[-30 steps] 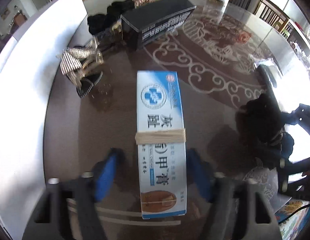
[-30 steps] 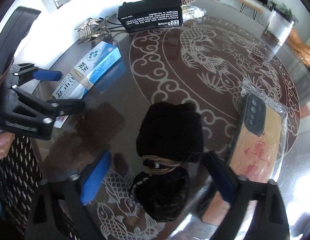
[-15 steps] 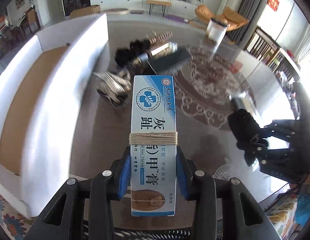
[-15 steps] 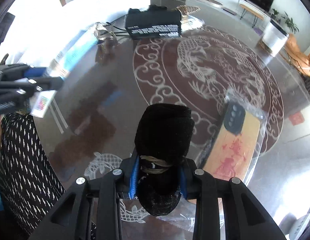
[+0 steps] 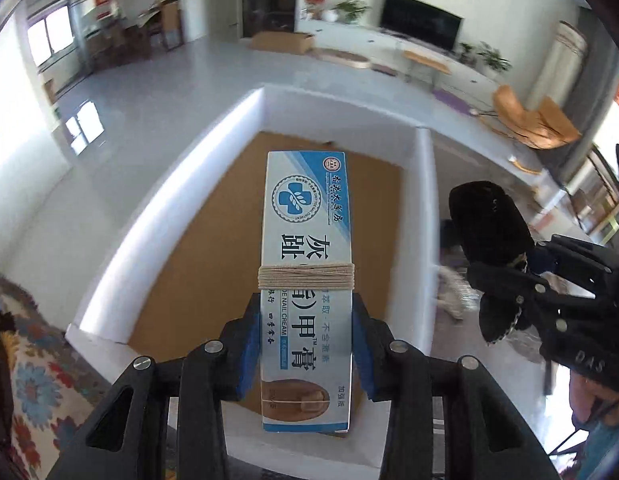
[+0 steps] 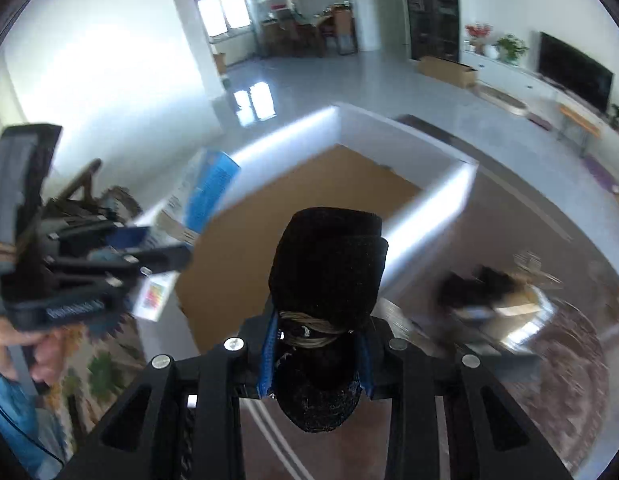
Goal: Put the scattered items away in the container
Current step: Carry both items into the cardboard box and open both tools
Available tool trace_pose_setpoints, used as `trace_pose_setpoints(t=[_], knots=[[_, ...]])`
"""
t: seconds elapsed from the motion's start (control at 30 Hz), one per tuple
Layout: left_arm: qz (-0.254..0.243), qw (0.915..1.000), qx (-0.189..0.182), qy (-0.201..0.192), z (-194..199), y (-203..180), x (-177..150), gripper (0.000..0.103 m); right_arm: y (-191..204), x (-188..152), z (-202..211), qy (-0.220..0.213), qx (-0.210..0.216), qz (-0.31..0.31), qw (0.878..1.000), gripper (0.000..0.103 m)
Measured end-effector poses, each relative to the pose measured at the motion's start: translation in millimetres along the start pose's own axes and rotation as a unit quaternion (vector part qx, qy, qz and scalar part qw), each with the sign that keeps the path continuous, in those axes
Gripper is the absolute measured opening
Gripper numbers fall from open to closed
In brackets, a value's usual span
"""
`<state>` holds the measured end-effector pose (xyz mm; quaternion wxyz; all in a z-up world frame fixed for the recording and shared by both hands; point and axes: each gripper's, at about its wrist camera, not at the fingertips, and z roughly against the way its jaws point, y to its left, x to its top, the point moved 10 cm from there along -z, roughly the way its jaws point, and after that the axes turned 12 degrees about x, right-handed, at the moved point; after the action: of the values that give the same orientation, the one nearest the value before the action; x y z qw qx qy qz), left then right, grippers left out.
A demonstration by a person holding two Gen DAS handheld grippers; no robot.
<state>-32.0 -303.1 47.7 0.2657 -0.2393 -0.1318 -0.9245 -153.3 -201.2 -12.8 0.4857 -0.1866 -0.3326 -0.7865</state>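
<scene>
We see a large room with a glossy pale floor reflecting window light. Windows stand at the far left. A dark television sits on a low white cabinet along the far wall, plants beside it. An orange armchair stands at right.

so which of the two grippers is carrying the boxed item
The left gripper: its blue pads clamp the blue-and-white nail cream box, bound with twine. The right gripper grips a soft black bundle instead.
</scene>
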Motion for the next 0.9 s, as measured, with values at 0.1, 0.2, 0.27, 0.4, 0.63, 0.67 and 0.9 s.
trace_pose_setpoints(t=[0.1,0.2,0.27,0.4,0.63,0.67,0.9], knots=[[0.018,0.9989,0.020,0.039,-40.6,30.6,-10.7,0.040,19.5,7.8,-64.0,0.030,0.004,0.026,0.999,0.033],[0.024,0.9962,0.035,0.076,-72.8,46.2,-27.2,0.040,27.5,-4.4,-110.6,0.070,0.002,0.036,0.997,0.034],[0.035,0.9930,0.048,0.102,-88.2,54.1,-38.1,0.041,27.1,-13.3,-130.3,0.094,-0.022,0.042,0.994,0.042],[0.042,0.9913,0.046,0.117,-103.2,55.6,-49.6,0.044,28.1,-26.8,-139.7,0.106,-0.053,0.075,0.990,0.093],[0.004,0.9896,0.103,0.101,-109.4,45.3,-50.9,0.069,17.6,-47.5,-138.0,0.123,-0.101,0.162,0.974,0.093],[0.001,0.9887,0.108,0.103,-111.0,45.6,-53.5,0.069,17.3,-48.8,-138.0,0.122,-0.104,0.166,0.973,0.093],[0.019,0.9894,0.099,0.105,-113.3,54.4,-51.7,0.069,19.4,-51.0,-140.2,0.122,-0.117,0.161,0.972,0.093]])
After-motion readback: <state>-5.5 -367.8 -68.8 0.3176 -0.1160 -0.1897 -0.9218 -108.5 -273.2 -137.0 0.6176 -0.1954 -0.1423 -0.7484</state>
